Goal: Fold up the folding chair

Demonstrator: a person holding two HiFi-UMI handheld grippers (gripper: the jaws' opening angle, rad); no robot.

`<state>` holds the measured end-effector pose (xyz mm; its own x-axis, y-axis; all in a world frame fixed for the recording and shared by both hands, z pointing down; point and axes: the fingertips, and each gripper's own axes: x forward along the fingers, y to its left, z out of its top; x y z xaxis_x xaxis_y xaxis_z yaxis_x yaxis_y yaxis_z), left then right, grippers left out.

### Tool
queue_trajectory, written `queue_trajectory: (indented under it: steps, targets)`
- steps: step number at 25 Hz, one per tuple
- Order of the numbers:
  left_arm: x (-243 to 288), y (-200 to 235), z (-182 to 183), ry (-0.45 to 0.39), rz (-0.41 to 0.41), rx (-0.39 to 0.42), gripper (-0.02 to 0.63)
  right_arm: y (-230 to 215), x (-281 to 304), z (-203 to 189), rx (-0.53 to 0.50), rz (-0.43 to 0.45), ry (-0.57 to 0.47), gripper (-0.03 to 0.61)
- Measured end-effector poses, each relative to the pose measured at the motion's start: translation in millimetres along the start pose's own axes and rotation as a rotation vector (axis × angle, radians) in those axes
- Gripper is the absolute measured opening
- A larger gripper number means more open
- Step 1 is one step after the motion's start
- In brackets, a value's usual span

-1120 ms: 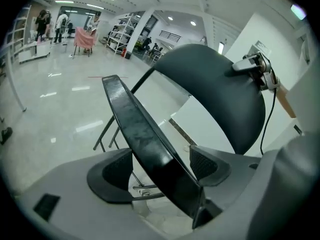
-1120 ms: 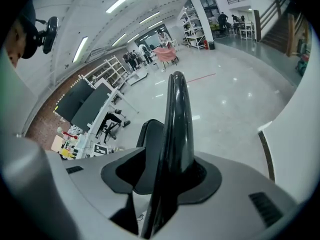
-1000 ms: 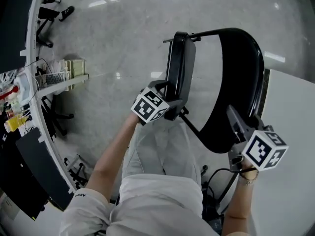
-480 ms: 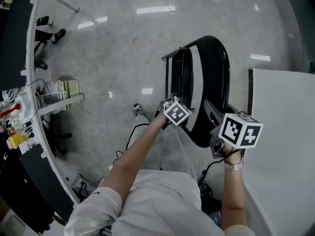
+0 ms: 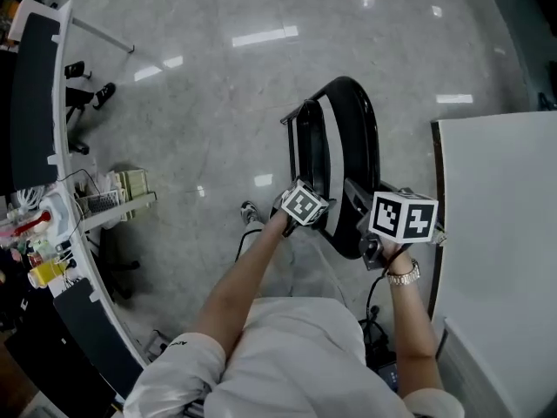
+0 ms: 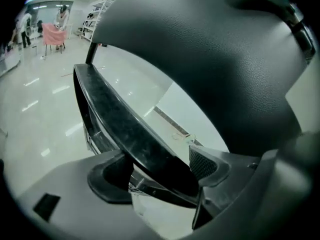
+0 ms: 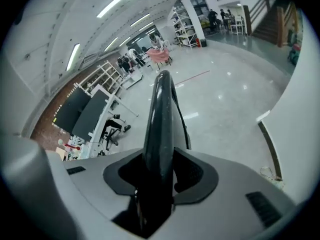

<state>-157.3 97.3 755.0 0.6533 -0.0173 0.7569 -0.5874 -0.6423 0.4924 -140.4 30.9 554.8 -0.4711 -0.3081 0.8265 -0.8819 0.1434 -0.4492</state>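
The black folding chair [image 5: 344, 146] stands on the grey floor, seat [image 5: 312, 151] swung up close to the backrest [image 5: 357, 138]. My left gripper [image 5: 322, 218] is shut on the seat's edge [image 6: 125, 129], which runs between both pads in the left gripper view, with the backrest [image 6: 225, 69] looming close above. My right gripper [image 5: 359, 197] is shut on the backrest's rim [image 7: 160, 124]; its jaws have just been closing, and the rim fills the gap between the pads. Both grippers are near each other at the chair's near end.
A white table [image 5: 500, 233] stands directly right of the chair. A curved desk [image 5: 61, 225] with clutter and dark panels lines the left side. Cables [image 5: 374, 316] lie on the floor by the person's legs. Open grey floor stretches beyond the chair.
The seat has swung toward the backrest, so the chair is much flatter. My left gripper has moved right with the seat, ending close to the right gripper.
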Motion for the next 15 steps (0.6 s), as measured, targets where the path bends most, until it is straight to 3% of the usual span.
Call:
queue_trajectory:
  steps: [4,7,9,11,15]
  targets:
    - [-40,14,1,-0.025,0.061,0.007,0.360,0,2,0,-0.021,-0.030,0.007,0.156]
    - [-81,34,7,-0.099,0.087,-0.054,0.360,3,6,-1,-0.089,-0.075,0.026,0.156]
    - [-110,42,26,-0.165,0.098,-0.030,0.360,9,9,-3,-0.077,-0.057,0.036,0.157]
    - [-136,42,58,-0.219,0.096,0.079,0.360,17,11,-4,-0.047,-0.027,0.041,0.156]
    - [-182,41,139,-0.278,0.072,0.400,0.360,19,15,1,0.013,-0.028,0.044,0.157]
